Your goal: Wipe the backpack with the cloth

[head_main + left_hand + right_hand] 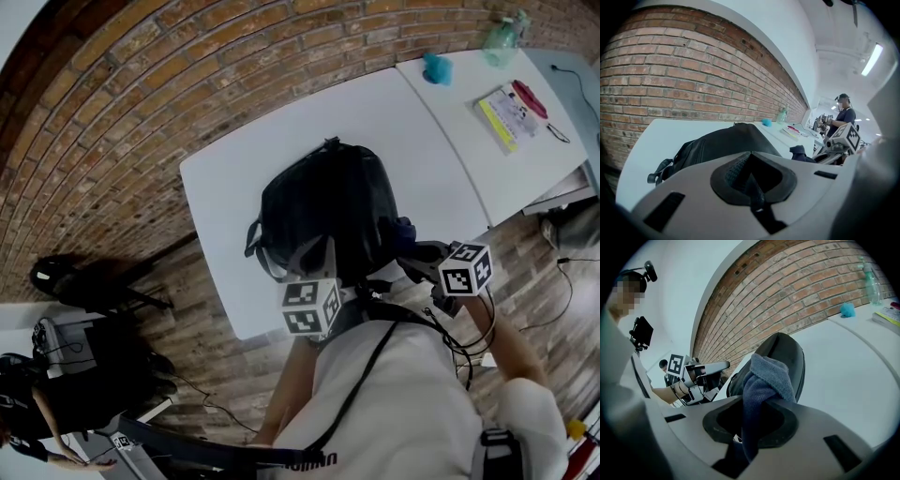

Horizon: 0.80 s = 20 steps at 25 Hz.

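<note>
Two grippers: both held at the near edge of the white table (225, 187), close to the backpack (328, 211)
Right gripper (757, 425): jaws clamped on a fold of the blue-grey cloth (764, 380), which is bunched above them; the cloth is seen just beside the backpack's right flank, contact not confirmed
Left gripper (750, 180): jaws brought together, nothing held between them; pointed at the backpack's near side
Backpack: black, laid flat on the near half of the table, straps (255, 246) trailing off its left side
Step in hand (judged): cloth to be brought onto the backpack; wiping looks not yet begun
How it is best done (judged): bag to be steadied by the left gripper so it is not pushed across the smooth top; cloth to be pressed flat on the panel and drawn in long overlapping strokes; a firm pinch is needed, since only a fold is held
Surface: plain white tabletop; a second white table (487, 159) butted on at the far right, with a bottle (502, 37), a small teal object (437, 67) and a booklet (506, 112) on it
Room: brick wall (141, 94) along the far side, wood-plank floor (197, 347), another person (843, 112) standing well apart at the far right
</note>
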Tool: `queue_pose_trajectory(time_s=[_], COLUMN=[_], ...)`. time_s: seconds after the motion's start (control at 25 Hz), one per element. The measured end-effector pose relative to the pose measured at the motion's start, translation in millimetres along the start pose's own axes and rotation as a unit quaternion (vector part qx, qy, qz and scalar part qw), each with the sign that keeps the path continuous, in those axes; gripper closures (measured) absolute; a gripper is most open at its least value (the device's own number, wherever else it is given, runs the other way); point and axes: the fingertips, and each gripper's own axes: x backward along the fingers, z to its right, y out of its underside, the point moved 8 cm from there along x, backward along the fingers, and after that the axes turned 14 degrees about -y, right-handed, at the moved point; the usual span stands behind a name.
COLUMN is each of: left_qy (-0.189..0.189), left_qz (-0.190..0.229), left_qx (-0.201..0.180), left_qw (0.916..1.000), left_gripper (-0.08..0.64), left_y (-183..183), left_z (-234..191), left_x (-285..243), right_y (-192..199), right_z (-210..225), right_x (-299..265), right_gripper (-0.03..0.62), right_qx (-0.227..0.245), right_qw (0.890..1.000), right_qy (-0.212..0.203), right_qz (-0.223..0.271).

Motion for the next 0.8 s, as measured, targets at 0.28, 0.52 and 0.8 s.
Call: queue_pose_trajectory(time_s=[0.28,0.52,0.8], left_qy=[0.001,0.001,-0.006], left_qz=[0.004,0.006,0.002], left_qx=[0.002,0.000,0.004], left_qw=[1.0000,1.0000,1.0000], left_gripper=[0.557,0.557,0.557], left_y=[-2,-2,2], left_z=[-1,0,-3], left_x=[3,7,12], right_y=[-45,-128,-191], right_z=[15,41,74], right_x=[19,6,-35], right_gripper=[0.523,0.523,0.524], right_qx=[0.020,0.103,0.153], right_qw=[0.998,0.989,0.980], right_qy=[0.029,0.072,0.121], right_qz=[0.046,0.076,0.049])
